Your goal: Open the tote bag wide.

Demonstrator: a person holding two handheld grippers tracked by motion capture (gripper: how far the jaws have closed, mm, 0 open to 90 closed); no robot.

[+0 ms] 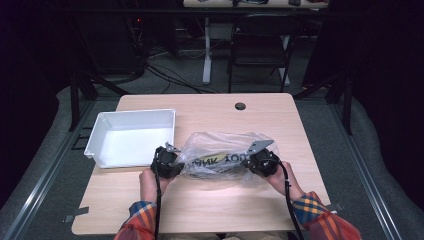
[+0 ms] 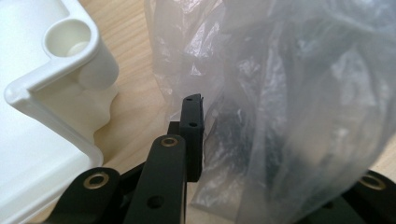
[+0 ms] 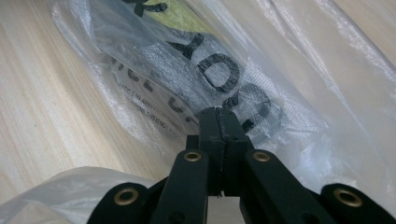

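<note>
A person's left gripper (image 1: pixel 172 161) and right gripper (image 1: pixel 256 159) pinch opposite ends of a clear plastic bag (image 1: pixel 223 152) lying mid-worktop, nearer the front edge. The right gripper view shows jaws pressed together on film beside black lettering (image 3: pixel 224 77); the left gripper view shows one jaw, the bag draped over the other, and the white tray's corner (image 2: pixel 70 65).

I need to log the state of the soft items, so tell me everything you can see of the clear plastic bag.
The plastic bag is thin, translucent and heavily crinkled, with black lettering and a yellow patch printed on it and dark contents showing through. It lies lengthwise on the wooden table, just right of the white tray, apart from it. The left gripper has film between its jaws at one end; the right gripper is pinched shut on the other end.
</note>
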